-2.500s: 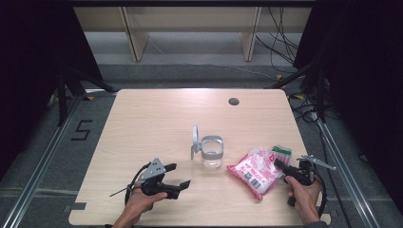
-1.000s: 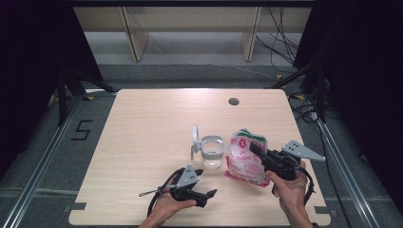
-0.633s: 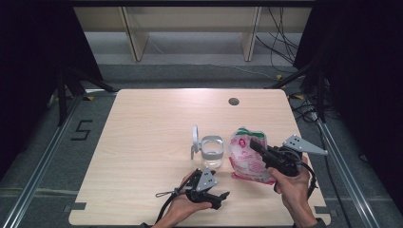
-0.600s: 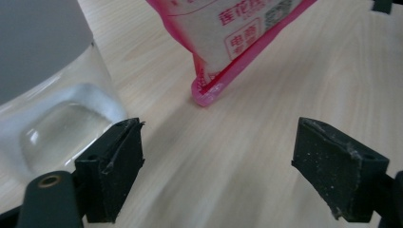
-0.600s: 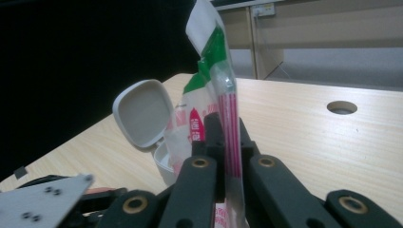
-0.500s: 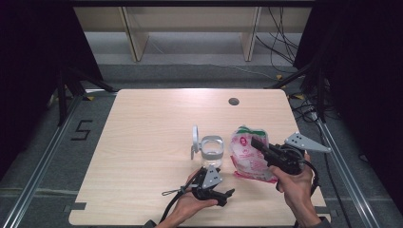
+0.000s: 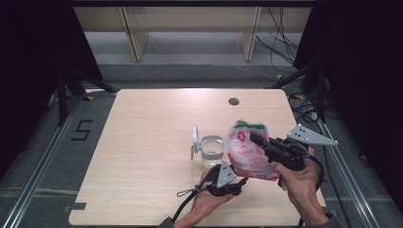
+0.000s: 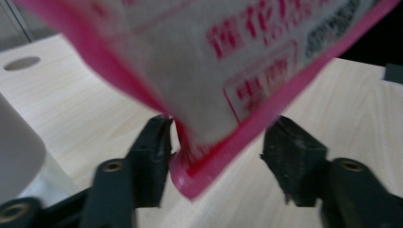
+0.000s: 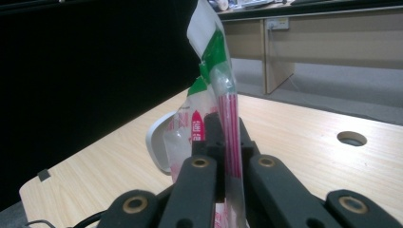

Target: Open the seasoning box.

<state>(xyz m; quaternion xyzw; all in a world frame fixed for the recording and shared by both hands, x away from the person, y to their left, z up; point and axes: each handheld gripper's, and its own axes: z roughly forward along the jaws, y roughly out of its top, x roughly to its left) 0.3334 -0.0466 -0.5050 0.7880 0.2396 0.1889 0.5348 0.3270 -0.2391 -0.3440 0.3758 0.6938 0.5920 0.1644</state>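
Observation:
A pink and white snack bag [image 7: 247, 154] with a green top hangs upright above the table, and my right gripper [image 7: 254, 138] is shut on its edge. In the right gripper view the jaws [image 9: 223, 137] pinch the bag [image 9: 211, 95] flat. My left gripper [image 7: 242, 183] lies low in front of the bag, pointing at its bottom corner. In the left gripper view that corner [image 8: 209, 156] hangs between the jaws of my left gripper [image 8: 223, 128]. They have just been closing: the left jaw is at the bag, the right one stands off it.
A clear glass jar [image 7: 210, 149] with its white lid [image 7: 195, 137] flipped open stands just left of the bag, and the lid [image 9: 159, 142] shows again behind it. The wooden table [image 7: 142, 142] has a round hole [image 7: 233, 101] near its far edge.
My left hand has slid right along the table's front to the bag's bottom corner, and its jaws have narrowed around it. My right hand has lifted the bag upright.

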